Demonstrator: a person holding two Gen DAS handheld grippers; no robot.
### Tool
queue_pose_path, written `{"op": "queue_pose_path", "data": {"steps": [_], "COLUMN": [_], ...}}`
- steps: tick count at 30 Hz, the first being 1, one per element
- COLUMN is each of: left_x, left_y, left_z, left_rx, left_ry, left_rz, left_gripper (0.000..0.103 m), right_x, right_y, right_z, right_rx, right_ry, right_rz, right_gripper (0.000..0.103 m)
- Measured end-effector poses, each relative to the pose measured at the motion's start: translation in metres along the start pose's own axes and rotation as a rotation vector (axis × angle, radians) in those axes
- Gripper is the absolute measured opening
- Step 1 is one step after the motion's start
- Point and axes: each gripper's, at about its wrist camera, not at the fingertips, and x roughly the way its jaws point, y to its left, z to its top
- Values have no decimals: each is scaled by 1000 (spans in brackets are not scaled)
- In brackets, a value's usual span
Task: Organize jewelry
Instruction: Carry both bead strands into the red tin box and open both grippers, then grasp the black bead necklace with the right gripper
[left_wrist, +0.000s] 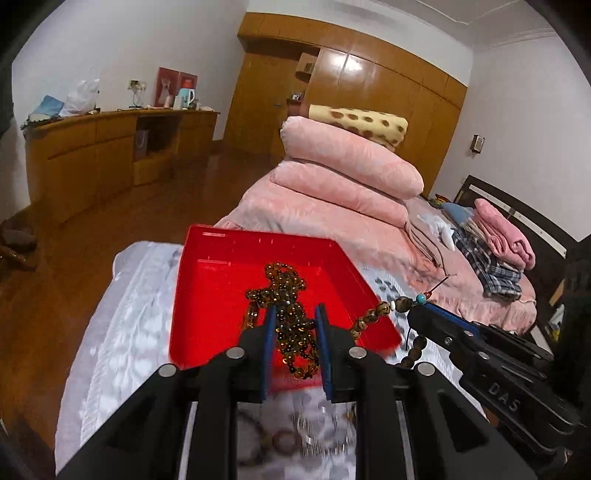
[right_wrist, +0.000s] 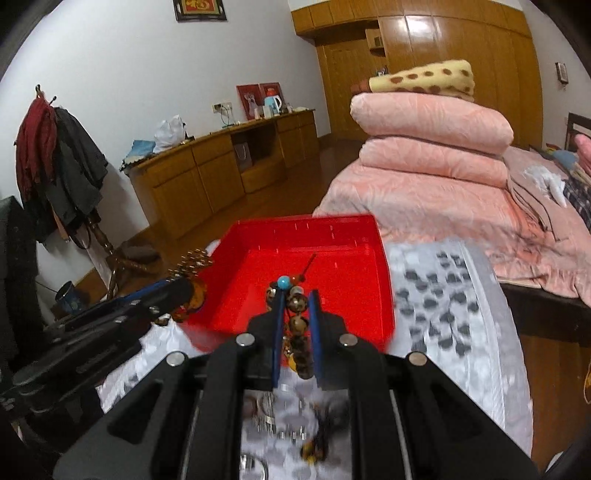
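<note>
From my left wrist camera, my left gripper (left_wrist: 294, 325) has its blue-padded fingers (left_wrist: 269, 332) clenched on a tangled strand of small glossy amber-brown beads (left_wrist: 286, 284), which bunches up above the tips and hangs in loops below them, all held over the shallow rectangular red plastic tray (left_wrist: 218, 291). The tray sits on a white and grey patterned cloth (left_wrist: 122, 295) spread over the bed, beside a pile of folded pink quilts (left_wrist: 347, 170). To the right, my right gripper (left_wrist: 421, 308) reaches in near the tray's right edge with a string of larger mottled brown wooden beads (left_wrist: 373, 314) that ends in a turquoise bead and a thin red tip. Under my fingers the cloth carries more small jewellery, too blurred to name. From my right wrist camera, my right gripper (right_wrist: 295, 302) has its fingers (right_wrist: 277, 314) grasping that wooden bead string (right_wrist: 298, 325), which runs upright between the pads with the turquoise bead just above the tips, in front of the red tray (right_wrist: 351, 280). My left gripper (right_wrist: 184, 286) comes in from the left at the tray's near-left corner, amber beads (right_wrist: 194, 264) bunched at its tip.
</note>
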Motion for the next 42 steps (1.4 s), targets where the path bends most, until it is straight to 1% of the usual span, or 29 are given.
{"op": "queue_pose_path", "data": {"steps": [2, 5, 8, 9, 11, 13, 14, 15, 17, 18, 19, 20, 21, 22, 23, 24, 25, 27, 30, 33, 36, 38, 42], "left_x": [13, 32, 52, 56, 65, 71, 74, 76, 77, 74, 72, 67, 61, 55, 49, 45, 35, 23, 0, -15, -28, -35, -36], "left_y": [3, 7, 15, 18, 22, 25, 25, 25, 26, 25, 24, 24, 23, 23, 24, 25, 27, 30, 34, 34, 33, 32, 32], "left_z": [5, 7, 2, 1, -3, -4, -5, -5, -5, -5, -4, -3, -3, -2, -1, -1, -3, -5, -17, -30, -46, -59, -82], "left_rx": [-3, -12, -20, -21, -26, -29, -25, -21, -19, -17, -16, -14, -8, -2, 2, 4, 8, 7, 24, 45, 52, 54, 40], "left_ry": [10, 31, 68, 76, 96, 111, 121, 127, 123, 116, 109, 95, 77, 64, 52, 43, 29, 14, -11, -17, -6, 8, 62], "left_rz": [2, 15, 36, 41, 55, 64, 70, 81, 93, 92, 94, 98, 100, 104, 105, 105, 107, 117, 144, 176, 171, 170, 168], "left_gripper": [21, 21, 21, 21, 21, 21, 23, 25, 36, 39, 46, 50, 55, 61, 66, 68, 70, 75, 79, 84, 85, 85, 85], "right_x": [10, 35, 54, 58, 67, 72, 74, 76, 76, 75, 73, 71, 66, 62, 55, 51, 46, 35, 17, 4, -6, -8, -6], "right_y": [-1, -8, -10, -11, -14, -16, -17, -18, -20, -20, -21, -22, -22, -23, -22, -23, -23, -24, -22, -22, -22, -22, -20], "right_z": [8, 14, 12, 11, 9, 7, 6, 5, 3, 3, 3, 2, 1, 0, -3, -6, -9, -19, -37, -55, -76, -91, -116], "right_rx": [1, 12, 24, 28, 36, 36, 35, 35, 40, 41, 43, 43, 43, 39, 30, 25, 22, 15, 6, 12, 29, 48, 56], "right_ry": [4, 34, 63, 69, 85, 96, 102, 107, 107, 105, 100, 94, 82, 73, 65, 61, 57, 46, 39, 46, 62, 91, 147], "right_rz": [8, 10, 8, 10, 9, -1, -8, -11, -18, -21, -25, -32, -48, -58, -71, -78, -86, -107, -127, -144, -144, -139, -145], "right_gripper": [12, 12, 12, 9, 9, 13, 14, 18, 20, 21, 23, 27, 37, 43, 44, 48, 55, 63, 68, 73, 75, 75, 75]}}
